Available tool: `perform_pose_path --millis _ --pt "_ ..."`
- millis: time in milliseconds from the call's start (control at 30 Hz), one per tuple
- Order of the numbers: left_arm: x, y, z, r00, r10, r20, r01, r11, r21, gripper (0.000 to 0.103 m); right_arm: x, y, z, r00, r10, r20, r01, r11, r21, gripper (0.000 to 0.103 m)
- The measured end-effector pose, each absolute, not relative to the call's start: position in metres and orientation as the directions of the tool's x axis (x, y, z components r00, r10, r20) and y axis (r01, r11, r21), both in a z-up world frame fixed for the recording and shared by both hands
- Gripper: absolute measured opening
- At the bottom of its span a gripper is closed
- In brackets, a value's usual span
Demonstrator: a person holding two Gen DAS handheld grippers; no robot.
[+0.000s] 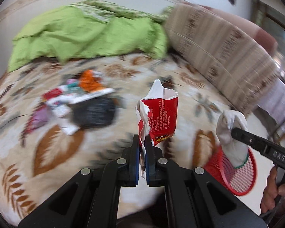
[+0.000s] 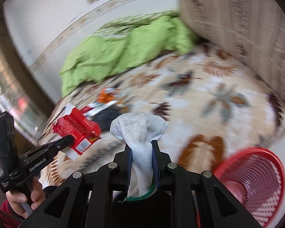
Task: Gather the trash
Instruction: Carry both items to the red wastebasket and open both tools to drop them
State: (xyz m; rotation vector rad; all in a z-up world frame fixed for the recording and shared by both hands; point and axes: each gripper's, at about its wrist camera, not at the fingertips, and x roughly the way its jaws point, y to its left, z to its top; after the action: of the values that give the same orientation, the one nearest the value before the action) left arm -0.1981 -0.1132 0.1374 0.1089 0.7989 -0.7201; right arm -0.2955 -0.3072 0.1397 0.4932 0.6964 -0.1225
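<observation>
At the bottom centre of the left wrist view, we see the left claw (image 1: 142, 152) clenched on a torn red carton (image 1: 161, 117). The right claw (image 2: 141, 152) grips a white sock (image 2: 140, 133), near the red basket (image 2: 256, 180) at lower right. Farther up, a blurred trash pile (image 1: 79, 102) lies on the leaf-patterned bed (image 1: 190, 79), before a green blanket (image 1: 85, 36).

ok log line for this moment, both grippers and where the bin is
left gripper: shut on torn red carton | right gripper: shut on white sock | red basket: lower right, beside bed | trash pile: on bed
</observation>
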Motion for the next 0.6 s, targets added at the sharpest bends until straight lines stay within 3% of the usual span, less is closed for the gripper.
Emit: perform_pose_path --millis 233,533,600 --pt "-0.244 -0.2 0.136 0.29 -0.635 -0.716 0.792 0.579 -0.192 0.004 -0.365 -0.374 0.132 0.731 -0.102 -0.675 0.473 0.789 0.392 0.019" --pt "-0.297 -0.288 0.109 0.107 -0.605 -0.789 0.915 0.37 -0.16 0.005 -0.414 -0.419 0.108 0.646 -0.203 -0.736 0.633 0.681 0.368 0.022" --pt "-0.303 -0.293 0.105 0.091 -0.599 -0.795 0.923 0.351 -0.159 0.014 -0.42 -0.424 0.105 0.626 -0.22 -0.748 0.658 0.665 0.355 0.035"
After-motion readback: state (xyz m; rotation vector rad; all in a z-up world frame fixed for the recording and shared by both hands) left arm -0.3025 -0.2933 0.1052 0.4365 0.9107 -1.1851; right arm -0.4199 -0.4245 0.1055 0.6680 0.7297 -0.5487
